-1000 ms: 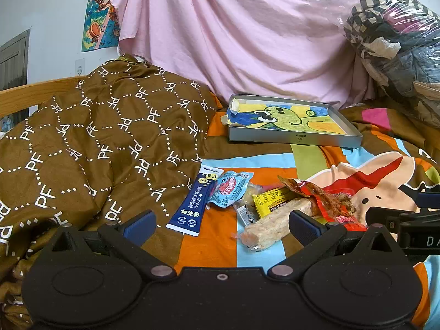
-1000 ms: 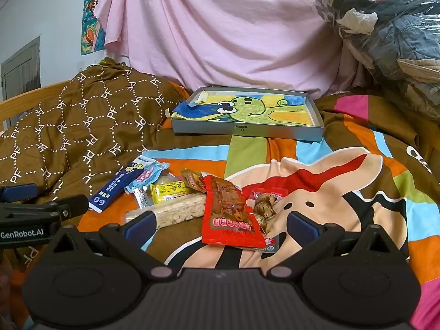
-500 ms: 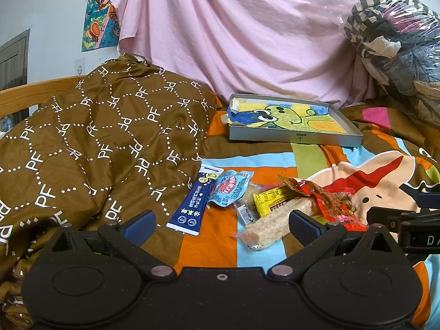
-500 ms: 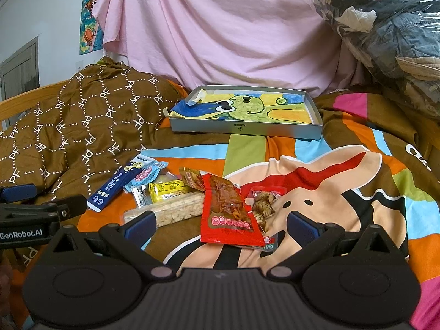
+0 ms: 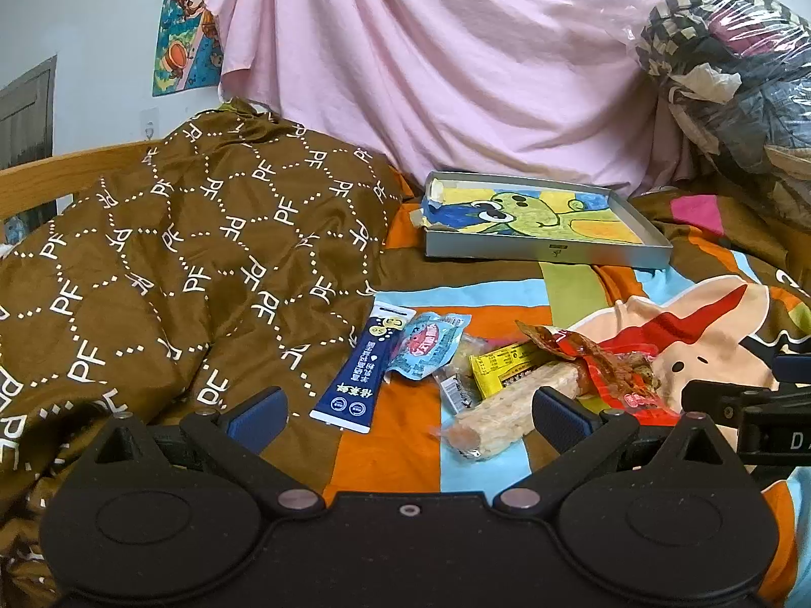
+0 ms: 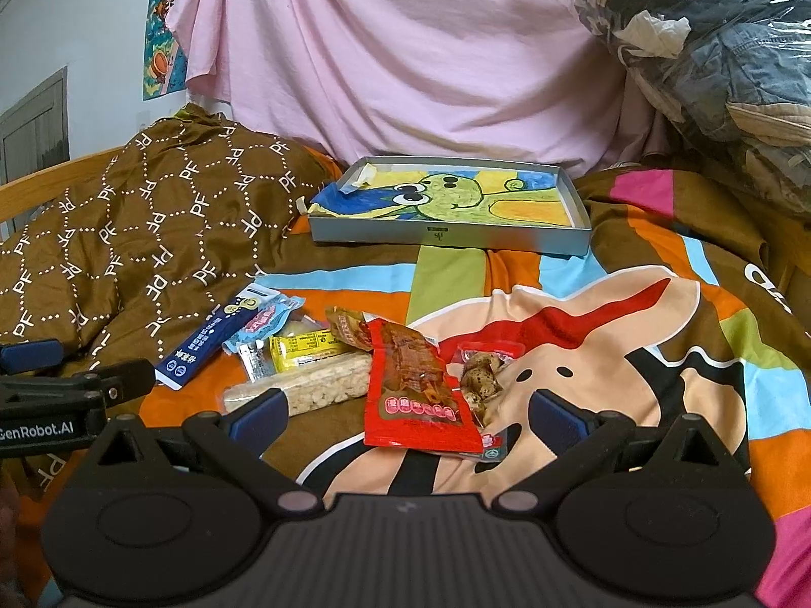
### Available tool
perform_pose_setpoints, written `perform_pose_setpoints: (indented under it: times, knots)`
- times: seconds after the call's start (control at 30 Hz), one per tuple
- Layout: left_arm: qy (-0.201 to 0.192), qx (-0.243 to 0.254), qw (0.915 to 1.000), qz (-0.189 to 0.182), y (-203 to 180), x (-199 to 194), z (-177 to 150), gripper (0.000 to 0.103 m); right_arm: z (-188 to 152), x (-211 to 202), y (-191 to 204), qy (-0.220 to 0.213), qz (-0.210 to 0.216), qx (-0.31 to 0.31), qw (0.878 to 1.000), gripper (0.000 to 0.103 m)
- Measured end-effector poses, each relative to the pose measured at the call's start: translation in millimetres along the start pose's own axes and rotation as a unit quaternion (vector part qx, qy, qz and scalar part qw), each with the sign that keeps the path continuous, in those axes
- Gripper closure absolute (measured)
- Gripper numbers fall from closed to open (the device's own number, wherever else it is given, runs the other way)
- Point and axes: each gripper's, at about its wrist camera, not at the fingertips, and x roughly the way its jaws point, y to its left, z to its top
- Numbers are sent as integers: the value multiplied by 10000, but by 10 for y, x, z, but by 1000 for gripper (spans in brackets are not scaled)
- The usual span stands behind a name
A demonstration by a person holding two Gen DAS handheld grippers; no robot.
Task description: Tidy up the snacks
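Note:
A heap of snack packets lies on the colourful bedsheet: a dark blue stick pack (image 5: 364,370) (image 6: 213,342), a light blue packet (image 5: 428,344), a yellow bar (image 5: 507,367) (image 6: 304,349), a pale rice bar (image 5: 507,405) (image 6: 314,387), a red packet (image 6: 413,390) (image 5: 608,359) and a packet of brown nuts (image 6: 481,372). A shallow grey box (image 5: 542,253) (image 6: 446,240) with a cartoon drawing inside sits behind them. My left gripper (image 5: 408,413) is open just short of the blue stick and rice bar. My right gripper (image 6: 408,413) is open in front of the red packet.
A brown patterned quilt (image 5: 177,273) is bunched up on the left against a wooden bed rail (image 5: 61,172). A pink sheet (image 6: 405,50) hangs behind. A plastic-wrapped bundle of clothes (image 6: 709,50) is stacked at the right.
The right gripper has edged a little forward toward the snacks. The left gripper has barely moved. Both stay open and nothing has been picked up.

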Motion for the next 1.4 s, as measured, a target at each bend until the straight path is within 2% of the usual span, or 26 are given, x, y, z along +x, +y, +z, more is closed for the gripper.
perform_pose_setpoints:
  times: [0.3, 0.5, 0.57, 0.7, 0.83, 0.93, 1.13, 1.27, 1.4]
  knots:
    - [91, 167, 9995, 243, -51, -18, 24, 1, -9, -15, 10, -72, -99, -128, 9998, 0]
    - [433, 161, 9988, 138, -64, 43, 49, 1, -25, 1, -3, -192, -93, -261, 9994, 0]
    - [555, 140, 9984, 30, -67, 80, 50, 1, -40, 48, 0, -85, 120, -341, 9993, 0]
    - [694, 77, 9975, -50, -43, 141, 36, 1, -88, 208, -2, 522, 871, -369, 9942, 0]
    - [745, 60, 9972, -42, -11, 214, 66, 1, -139, 268, -14, 615, 953, -412, 9927, 0]
    - [764, 280, 9966, -110, -33, 314, 114, 1, -150, 308, -59, 673, 1084, -377, 9911, 0]
    - [753, 727, 9918, -738, -112, 649, 237, 1, -159, 401, -224, 722, 1285, -253, 9888, 0]
    - [711, 760, 9872, -1205, -171, 886, 257, 1, -113, 446, -395, 574, 966, -23, 9937, 0]
    - [555, 871, 9818, -1595, -240, 1033, 244, 1, -11, 559, -520, 545, 675, -53, 9962, 0]
